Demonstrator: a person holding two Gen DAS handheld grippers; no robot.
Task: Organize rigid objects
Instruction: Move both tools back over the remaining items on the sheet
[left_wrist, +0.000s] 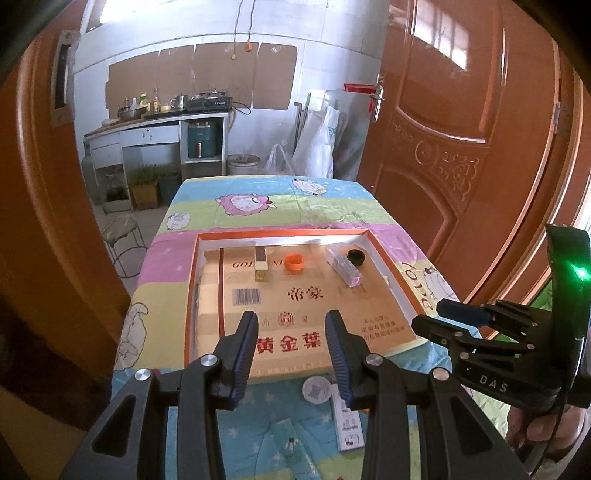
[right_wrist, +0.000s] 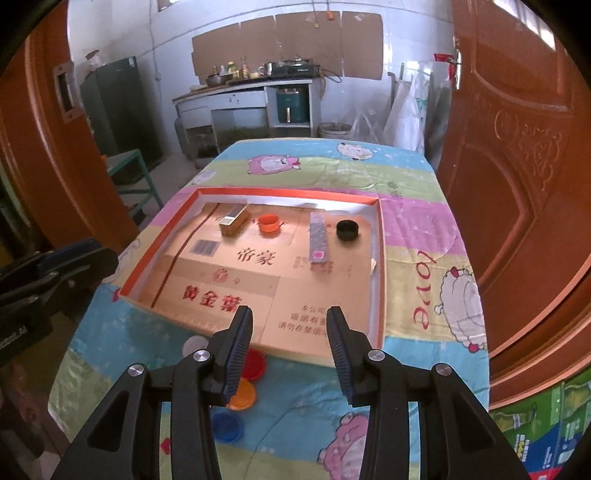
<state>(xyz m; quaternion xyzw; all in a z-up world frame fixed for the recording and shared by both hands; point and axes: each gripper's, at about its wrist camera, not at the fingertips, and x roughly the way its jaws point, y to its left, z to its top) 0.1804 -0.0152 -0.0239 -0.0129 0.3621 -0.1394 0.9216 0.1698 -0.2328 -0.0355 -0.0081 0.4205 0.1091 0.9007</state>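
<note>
An orange-rimmed tray (left_wrist: 192, 280) (right_wrist: 159, 236) with a cardboard liner lies on the cartoon-print tablecloth. At its far end sit a small gold box (left_wrist: 261, 264) (right_wrist: 233, 221), an orange cap (left_wrist: 294, 263) (right_wrist: 268, 223), a long clear box (left_wrist: 341, 266) (right_wrist: 319, 240) and a black cap (left_wrist: 356, 256) (right_wrist: 347, 229). My left gripper (left_wrist: 291, 314) hovers open over the tray's near edge, holding nothing. My right gripper (right_wrist: 289, 312) (left_wrist: 458, 312) is open and empty beside it. In front of the tray lie a white lid (left_wrist: 316, 391), a white flat box (left_wrist: 347, 421), and red (right_wrist: 255, 363), orange (right_wrist: 242, 397) and blue (right_wrist: 225, 424) lids.
An open brown door (left_wrist: 443, 155) stands close along the table's right side. A metal stool (left_wrist: 123, 240) is on the floor to the left. Green cartons (right_wrist: 535, 421) are stacked on the floor at the right. A kitchen counter (left_wrist: 155, 125) lines the far wall.
</note>
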